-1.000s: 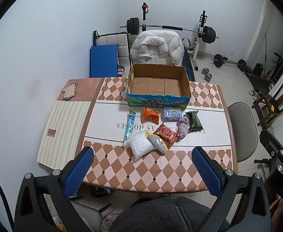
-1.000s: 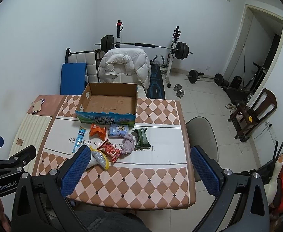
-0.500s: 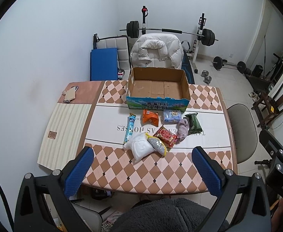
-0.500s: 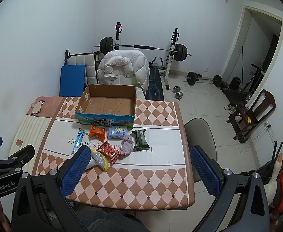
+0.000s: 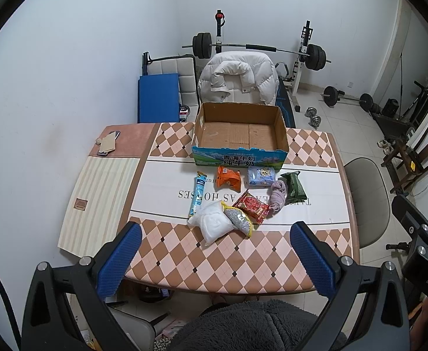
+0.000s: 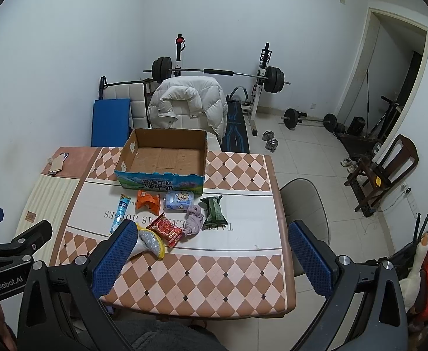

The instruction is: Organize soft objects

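Note:
An empty cardboard box (image 5: 238,134) (image 6: 162,158) stands at the far side of the checkered table (image 5: 214,257). In front of it lie several soft items: a blue tube (image 5: 197,193), an orange packet (image 5: 228,177), a light blue tissue pack (image 5: 261,175), a green packet (image 5: 294,188), a purple sock (image 5: 278,197), a red packet (image 5: 252,206), a grey-and-yellow pouch (image 5: 238,220) and a white bag (image 5: 214,222). My left gripper (image 5: 215,259) and right gripper (image 6: 208,259) are both open and empty, held high above the table's near edge.
A phone and paper (image 5: 107,143) lie at the table's far left corner. A beige mat (image 5: 96,201) hangs over the left side. A chair with a white jacket (image 5: 240,79) stands behind the box, a grey chair (image 5: 366,199) at the right. Gym weights stand behind.
Both views have pulled back and up slightly; the table and items sit a little lower and farther. Nothing on the table moved. Both grippers stay open.

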Available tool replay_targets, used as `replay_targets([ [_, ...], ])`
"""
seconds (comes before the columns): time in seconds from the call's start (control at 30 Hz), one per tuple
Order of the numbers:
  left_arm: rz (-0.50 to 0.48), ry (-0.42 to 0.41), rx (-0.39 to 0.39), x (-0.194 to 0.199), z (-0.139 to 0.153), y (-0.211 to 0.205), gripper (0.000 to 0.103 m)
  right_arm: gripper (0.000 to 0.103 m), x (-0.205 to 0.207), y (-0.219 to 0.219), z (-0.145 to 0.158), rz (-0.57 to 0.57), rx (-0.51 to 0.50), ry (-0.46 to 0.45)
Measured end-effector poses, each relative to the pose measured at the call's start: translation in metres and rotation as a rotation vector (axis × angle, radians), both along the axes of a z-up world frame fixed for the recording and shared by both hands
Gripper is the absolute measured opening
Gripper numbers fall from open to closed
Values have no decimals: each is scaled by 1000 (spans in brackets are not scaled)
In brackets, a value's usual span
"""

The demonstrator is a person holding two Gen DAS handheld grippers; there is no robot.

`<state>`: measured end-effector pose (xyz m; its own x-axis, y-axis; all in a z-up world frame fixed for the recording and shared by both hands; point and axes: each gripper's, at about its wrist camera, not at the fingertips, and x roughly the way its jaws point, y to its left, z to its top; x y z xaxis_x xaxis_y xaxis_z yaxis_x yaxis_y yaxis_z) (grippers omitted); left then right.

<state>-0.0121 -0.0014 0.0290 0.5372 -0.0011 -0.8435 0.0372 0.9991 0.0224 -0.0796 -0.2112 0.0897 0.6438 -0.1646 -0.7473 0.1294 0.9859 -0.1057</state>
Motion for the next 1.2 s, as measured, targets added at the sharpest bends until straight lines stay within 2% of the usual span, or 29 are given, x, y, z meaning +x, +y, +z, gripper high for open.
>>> replay_targets([
  [0.93, -4, -3, 0, -4, -5, 1, 103, 103, -1, -1, 1, 0, 1, -4],
  [1.07, 6, 24, -18, 7, -7, 5, 103, 103, 6, -3, -2, -6, 19, 8],
  [1.13, 19, 49, -27, 21, -17, 10, 103, 103, 11, -5, -6, -11, 30, 17],
  [1.2, 34, 115, -44, 42, -37, 19, 103, 103, 23, -9, -19, -9, 44, 45],
])
